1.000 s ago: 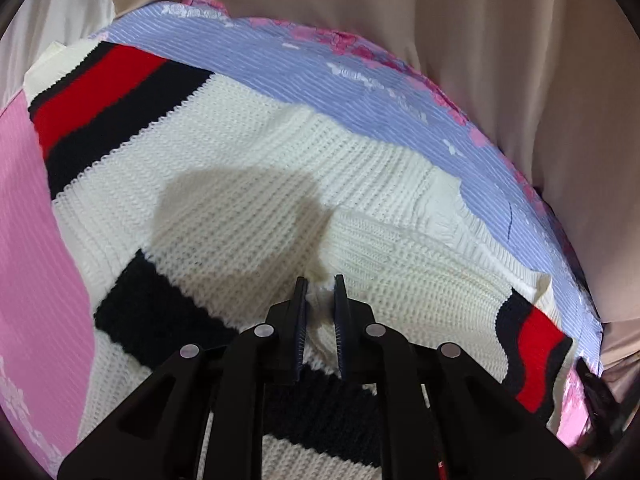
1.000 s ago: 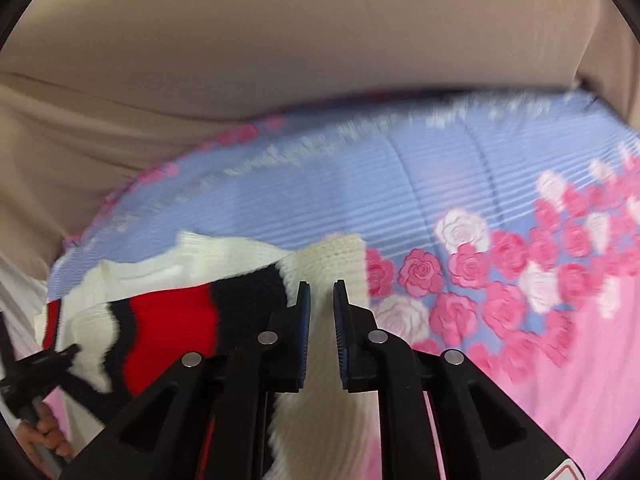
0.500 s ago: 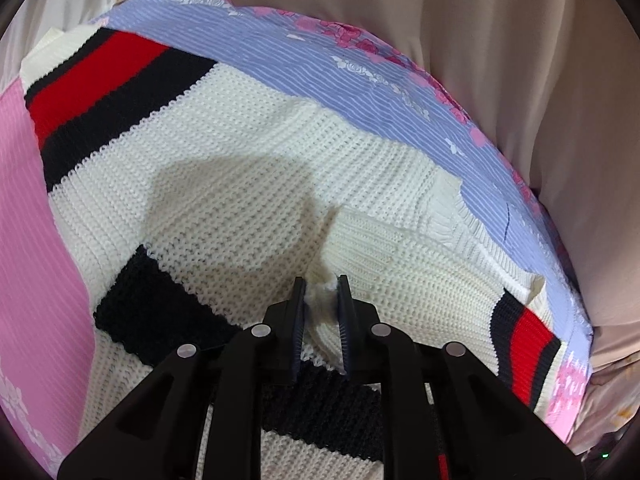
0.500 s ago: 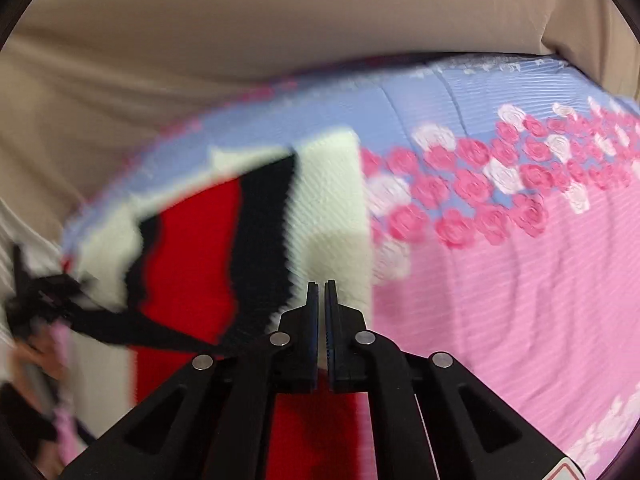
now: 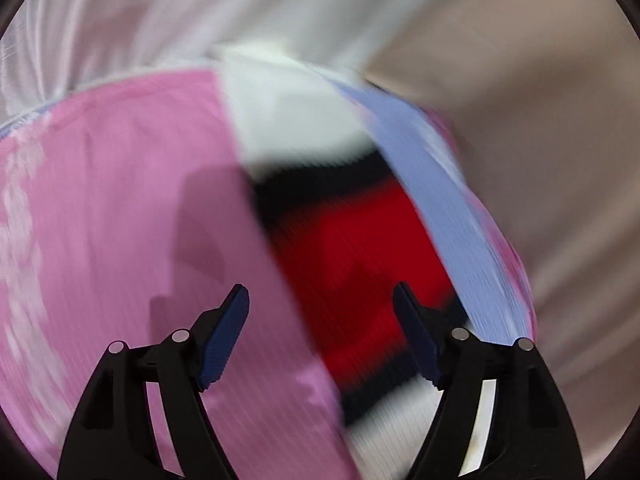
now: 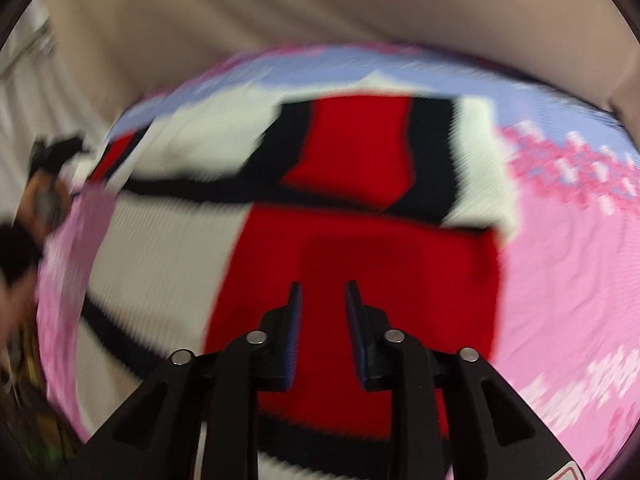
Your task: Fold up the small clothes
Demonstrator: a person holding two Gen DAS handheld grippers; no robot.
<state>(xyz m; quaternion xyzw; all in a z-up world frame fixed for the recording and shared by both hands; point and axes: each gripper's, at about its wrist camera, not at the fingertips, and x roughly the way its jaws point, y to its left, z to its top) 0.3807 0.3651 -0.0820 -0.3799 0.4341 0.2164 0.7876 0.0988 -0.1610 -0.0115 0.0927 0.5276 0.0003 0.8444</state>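
A small cream knit sweater (image 6: 168,248) with red and black stripes lies on a pink and lilac flowered cloth (image 6: 560,280). Both views are blurred by motion. In the left wrist view the sweater's red band (image 5: 352,264) lies between pink cloth (image 5: 120,240) and a lilac strip. My left gripper (image 5: 321,304) is wide open and empty, above the sweater's edge. My right gripper (image 6: 322,294) is partly open and empty, just above the broad red band (image 6: 360,264). A folded sleeve with a red and black cuff (image 6: 360,148) lies beyond it.
Beige fabric (image 6: 280,12) hangs behind the cloth, and white drapery (image 5: 160,20) shows at the far left. The person's left hand with its gripper (image 6: 44,184) shows at the left edge of the right wrist view.
My left gripper has let go of the knit fold, opened wide and swung left toward the pink cloth. My right gripper, shut half a second ago, has opened partly over the red band.
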